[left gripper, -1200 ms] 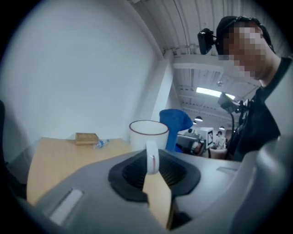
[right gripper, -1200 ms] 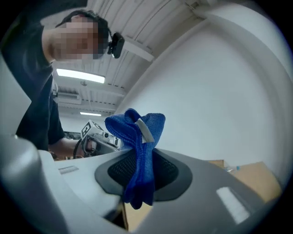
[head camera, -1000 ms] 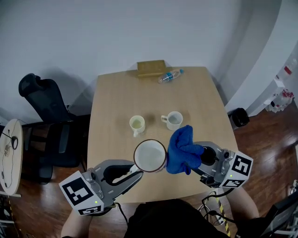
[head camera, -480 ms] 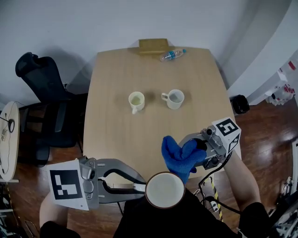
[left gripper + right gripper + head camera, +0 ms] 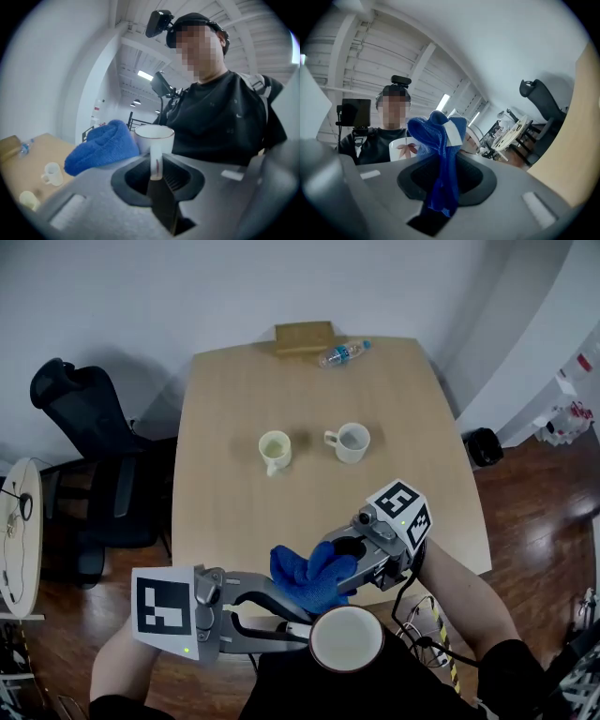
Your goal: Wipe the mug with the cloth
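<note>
Left gripper view shows your left gripper shut tight on the thin handle of the mug, which stands upright just beyond the jaws. Your right gripper has its jaws nearly together and pinches the blue cloth, which sticks up from them as a bunch with a white label. Compared with one second ago, you have pulled both tools back toward your body. The mug was then over the near part of the table, and now it hangs past the table's edge, in front of your chest. The cloth has also changed its side: it was at the mug's right, and now it lies at the mug's far left side, close against the wall near the rim. Whether it really touches there, I cannot say for sure. I judge this means the wiping is going around the outer wall. The held mug looks empty, white inside with a dark rim. On the table, well apart from it, stand a yellowish cup and a white cup; no content can be made out in either. A plastic bottle lies on its side near the far edge, too small to tell what is in it.
</note>
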Motion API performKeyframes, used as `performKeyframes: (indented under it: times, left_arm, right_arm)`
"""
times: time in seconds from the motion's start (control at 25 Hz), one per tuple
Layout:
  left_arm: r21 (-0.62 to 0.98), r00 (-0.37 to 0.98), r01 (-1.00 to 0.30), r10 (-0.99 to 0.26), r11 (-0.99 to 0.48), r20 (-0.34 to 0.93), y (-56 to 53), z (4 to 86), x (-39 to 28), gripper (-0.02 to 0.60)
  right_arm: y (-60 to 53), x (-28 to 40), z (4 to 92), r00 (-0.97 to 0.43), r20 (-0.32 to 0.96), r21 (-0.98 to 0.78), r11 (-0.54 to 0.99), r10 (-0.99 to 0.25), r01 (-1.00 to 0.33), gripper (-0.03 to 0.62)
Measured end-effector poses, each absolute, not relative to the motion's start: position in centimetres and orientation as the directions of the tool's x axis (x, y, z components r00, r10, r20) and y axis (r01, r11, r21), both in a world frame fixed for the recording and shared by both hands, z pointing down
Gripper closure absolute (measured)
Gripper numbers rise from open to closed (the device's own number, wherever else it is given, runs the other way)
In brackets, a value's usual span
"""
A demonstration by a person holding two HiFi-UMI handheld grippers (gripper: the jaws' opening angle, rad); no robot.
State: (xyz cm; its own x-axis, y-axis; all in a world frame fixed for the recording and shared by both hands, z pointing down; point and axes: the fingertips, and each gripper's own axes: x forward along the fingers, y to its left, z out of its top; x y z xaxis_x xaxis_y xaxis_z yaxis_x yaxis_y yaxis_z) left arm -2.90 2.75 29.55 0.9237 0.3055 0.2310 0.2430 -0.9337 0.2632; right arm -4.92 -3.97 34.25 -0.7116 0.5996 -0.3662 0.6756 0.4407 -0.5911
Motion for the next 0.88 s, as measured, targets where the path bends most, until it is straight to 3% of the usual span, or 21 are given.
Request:
performKeyframes:
  times: [0.08,0.2,0.36,0.48,0.6,0.88]
  left_arm:
    - [0.267,0.958,0.156,0.212,-0.951,0.194,1.2,29.7,-3.3,0.518]
    - [0.258,0.995,-0.052,-0.027,-0.965,0.097,-2.2,29.1,-4.6,0.518]
    - [0.256,0.883,-0.459,-0.468,-0.851,0.03,-8.2,28.0,-8.2,0.518]
    - [0.238,0.723,-0.677,-0.69,-0.697,0.033,-11.5,27.6,-10.9,0.518]
    - [0.219,0.664,-0.736,-0.746,-0.641,0.05,-12.7,27.3,-10.7,0.518]
    - [0.392,0.68,-0.663,-0.732,-0.638,-0.04,-12.4,26.6,-8.2,0.518]
  right_arm:
    - [-5.6,-5.2,34.4,-0.77,-0.4,-0.606,0.487,0.496,0.629,0.496]
    - [-10.5,-4.0,35.1,-0.872,-0.435,-0.655,0.585,0.226,0.478,0.496]
    - [-16.9,1.1,35.2,-0.926,-0.312,-0.679,0.732,-0.212,0.061,0.496]
    - [-17.3,4.5,33.4,-0.876,-0.225,-0.621,0.755,-0.427,-0.209,0.495]
    - [-15.7,3.9,31.7,-0.842,-0.225,-0.614,0.742,-0.491,-0.269,0.496]
    - [-16.3,3.9,31.3,-0.706,-0.274,-0.731,0.619,-0.653,-0.289,0.496]
